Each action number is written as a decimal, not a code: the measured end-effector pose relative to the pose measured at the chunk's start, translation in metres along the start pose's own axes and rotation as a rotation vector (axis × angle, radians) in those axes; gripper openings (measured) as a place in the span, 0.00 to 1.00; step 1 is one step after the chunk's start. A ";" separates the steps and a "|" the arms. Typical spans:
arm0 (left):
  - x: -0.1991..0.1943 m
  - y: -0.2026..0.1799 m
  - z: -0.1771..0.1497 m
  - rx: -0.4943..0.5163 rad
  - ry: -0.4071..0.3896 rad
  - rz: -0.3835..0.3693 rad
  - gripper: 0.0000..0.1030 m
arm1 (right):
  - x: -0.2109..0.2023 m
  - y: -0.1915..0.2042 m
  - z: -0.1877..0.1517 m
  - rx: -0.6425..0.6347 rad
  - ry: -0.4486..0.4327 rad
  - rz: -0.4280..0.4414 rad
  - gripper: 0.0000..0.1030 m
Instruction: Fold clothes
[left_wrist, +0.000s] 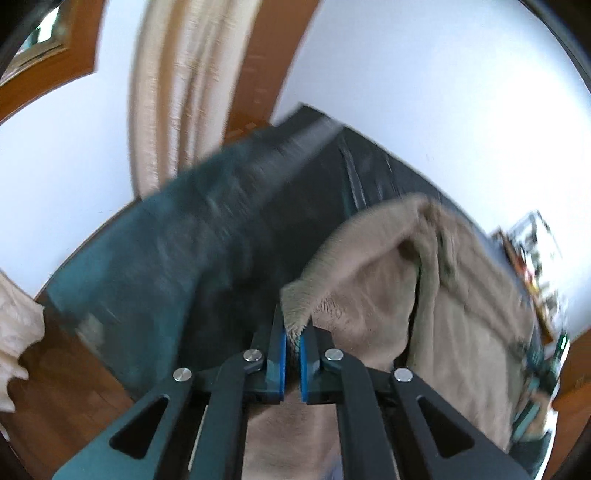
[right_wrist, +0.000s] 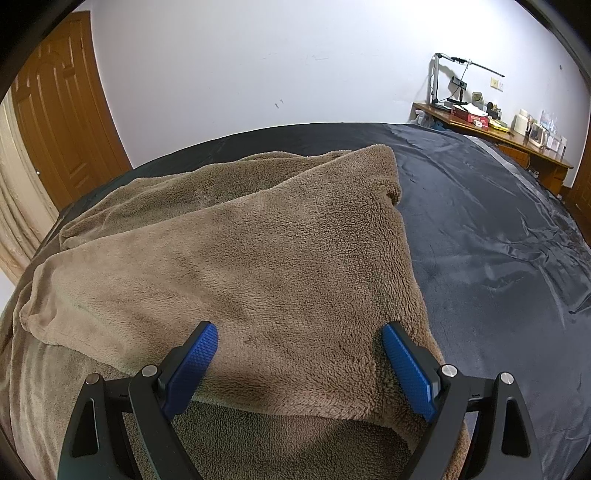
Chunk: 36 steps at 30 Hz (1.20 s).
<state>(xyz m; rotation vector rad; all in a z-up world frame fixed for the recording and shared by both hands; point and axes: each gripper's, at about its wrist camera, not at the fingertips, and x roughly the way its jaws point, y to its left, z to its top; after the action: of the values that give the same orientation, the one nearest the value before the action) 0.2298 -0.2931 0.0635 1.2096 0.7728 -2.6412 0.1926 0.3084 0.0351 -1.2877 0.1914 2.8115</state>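
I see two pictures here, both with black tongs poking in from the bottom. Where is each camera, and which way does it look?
Left wrist view: the camera rides on the left gripper, looking forward and down along its fingers, which are shut on a corner of the brown fleece garment; picture blurred.
Right wrist view: the camera rides on the right gripper, looking forward and down; its jaws stand open over the fleece.
Shared: the fleece, the dark bed cover, the white wall. No hand or sleeve shows.
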 end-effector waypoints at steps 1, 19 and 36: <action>-0.005 0.005 0.010 -0.027 -0.016 -0.001 0.05 | 0.000 0.000 0.000 0.002 -0.001 0.002 0.90; -0.001 -0.128 0.080 0.057 0.040 -0.169 0.05 | -0.001 -0.004 0.001 0.018 -0.009 0.028 0.90; 0.112 -0.354 -0.004 0.344 0.469 -0.346 0.10 | -0.003 -0.005 0.001 0.017 -0.010 0.044 0.90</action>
<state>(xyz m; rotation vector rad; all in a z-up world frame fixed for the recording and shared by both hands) 0.0425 0.0227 0.1185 2.0016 0.6487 -2.8822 0.1944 0.3138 0.0370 -1.2813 0.2454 2.8457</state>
